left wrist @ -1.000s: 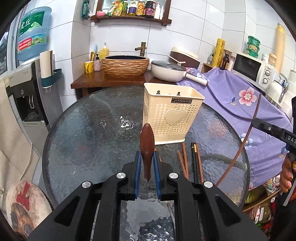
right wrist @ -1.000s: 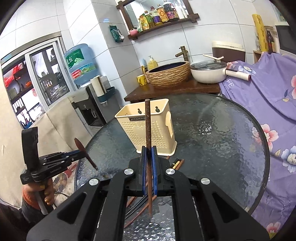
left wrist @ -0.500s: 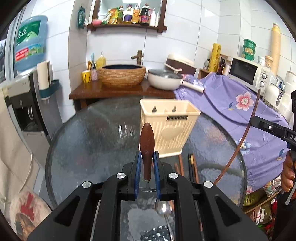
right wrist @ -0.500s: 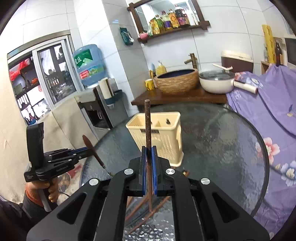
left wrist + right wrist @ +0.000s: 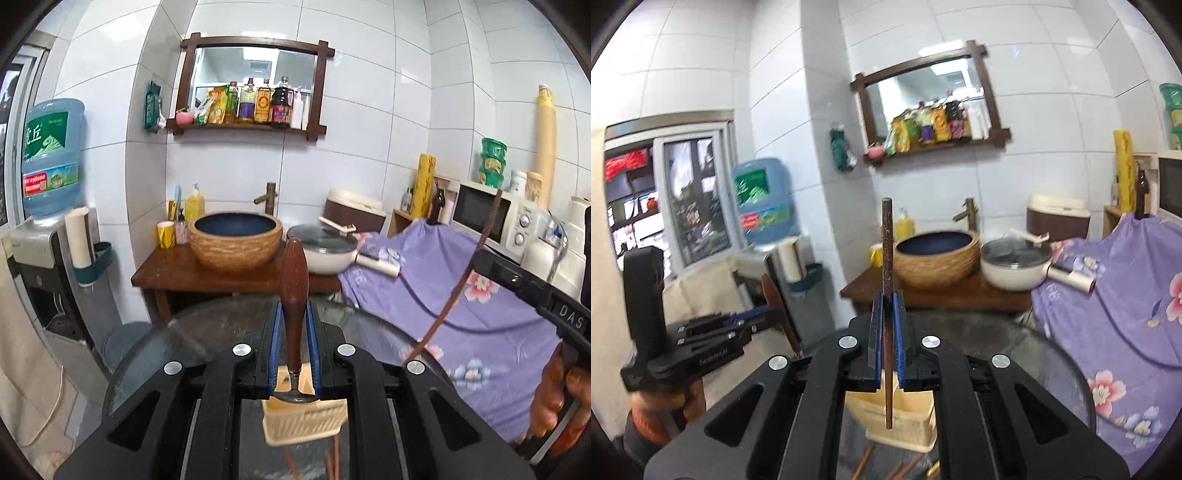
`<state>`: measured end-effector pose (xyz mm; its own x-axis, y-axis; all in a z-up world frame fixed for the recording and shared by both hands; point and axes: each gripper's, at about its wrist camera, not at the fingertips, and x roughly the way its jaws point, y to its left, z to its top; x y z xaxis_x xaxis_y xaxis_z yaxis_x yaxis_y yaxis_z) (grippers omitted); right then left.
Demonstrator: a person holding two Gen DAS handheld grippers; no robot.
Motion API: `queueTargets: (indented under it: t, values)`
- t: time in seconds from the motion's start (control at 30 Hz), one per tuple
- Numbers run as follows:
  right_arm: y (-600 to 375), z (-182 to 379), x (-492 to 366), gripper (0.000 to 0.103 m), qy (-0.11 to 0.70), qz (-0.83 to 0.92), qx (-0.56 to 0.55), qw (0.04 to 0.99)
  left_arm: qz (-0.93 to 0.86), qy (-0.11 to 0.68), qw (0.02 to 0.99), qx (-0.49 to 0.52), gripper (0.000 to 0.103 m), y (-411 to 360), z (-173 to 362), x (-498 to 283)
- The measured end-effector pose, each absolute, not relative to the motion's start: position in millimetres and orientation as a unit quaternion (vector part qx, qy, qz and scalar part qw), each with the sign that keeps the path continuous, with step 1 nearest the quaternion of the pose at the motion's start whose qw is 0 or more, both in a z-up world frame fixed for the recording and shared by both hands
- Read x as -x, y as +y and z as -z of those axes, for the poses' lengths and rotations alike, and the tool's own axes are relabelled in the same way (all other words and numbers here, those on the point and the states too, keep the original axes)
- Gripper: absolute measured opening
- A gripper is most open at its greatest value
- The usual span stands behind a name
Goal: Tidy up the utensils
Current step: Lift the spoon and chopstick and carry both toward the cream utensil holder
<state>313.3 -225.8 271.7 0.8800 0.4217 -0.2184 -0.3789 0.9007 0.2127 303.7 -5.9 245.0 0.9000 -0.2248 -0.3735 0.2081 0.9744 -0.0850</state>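
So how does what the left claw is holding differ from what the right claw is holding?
The left claw grips a utensil with a thick, rounded, reddish-brown wooden handle and a metal neck below; the right claw grips a chopstick, thin, straight, dark, blunt-ended. The chopstick is far slimmer than the handle. Both stand upright above the cream basket.

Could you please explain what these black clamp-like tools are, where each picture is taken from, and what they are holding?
No robot here: a person holds a two-finger tool in each hand, each with a camera looking along its fingers. In the left tool's picture, the left gripper clamps a wooden-handled spoon. In the right tool's picture, the right gripper clamps one brown chopstick. Below both stands a cream basket on a round glass table, with more chopsticks lying beside it.
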Motion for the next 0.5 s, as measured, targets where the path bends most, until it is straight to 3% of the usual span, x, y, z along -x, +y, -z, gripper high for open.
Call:
queueTargets:
  t: [0.2,0.5]
  values:
    - [-216.9,-260.2,-354.7,0.006,0.147,-0.177,-0.094,0.969,0.104,0.234,0.966,0.029,0.013,-25.3,-218.5,-343.1]
    - [-204.8,-182.8,-393.9,0.006,0.216,-0.158,-0.107,0.958,0.083,0.293,0.952,0.023,0.013,-25.1,-155.2,-370.1]
